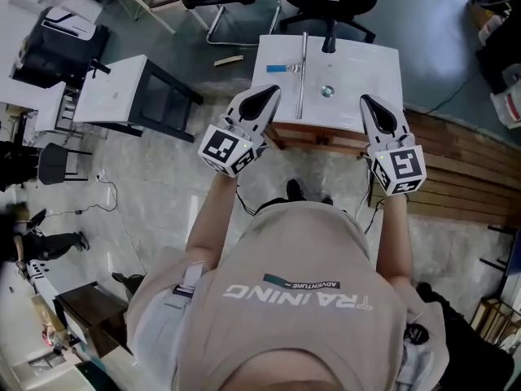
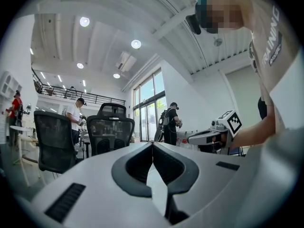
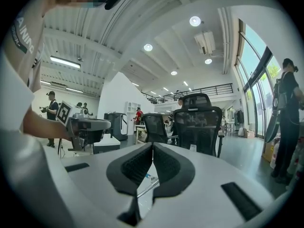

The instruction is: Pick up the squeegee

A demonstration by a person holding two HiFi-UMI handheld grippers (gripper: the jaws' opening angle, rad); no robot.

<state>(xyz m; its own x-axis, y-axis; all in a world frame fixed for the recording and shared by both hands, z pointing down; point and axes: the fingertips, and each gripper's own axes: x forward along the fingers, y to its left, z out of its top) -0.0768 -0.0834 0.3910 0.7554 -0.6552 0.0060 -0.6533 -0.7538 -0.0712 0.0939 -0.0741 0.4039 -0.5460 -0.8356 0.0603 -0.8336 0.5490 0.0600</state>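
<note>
The squeegee (image 1: 302, 72) lies flat on the white table (image 1: 366, 63) at the person's twelve o'clock. Its thin metal handle runs away from them, and there is a blue piece at its nine o'clock side. The left gripper (image 1: 271, 93) hovers at the near table edge, the handle at its one o'clock. The right gripper (image 1: 369, 101) has the handle at about ten o'clock. Both pairs of jaws are pressed together with nothing in them. I'd worry that closed jaws will only shove the handle along the slick top. A flat, thin rod may also skid out of a pinch, or knock the small round fitting (image 1: 327, 91) beside it.
</note>
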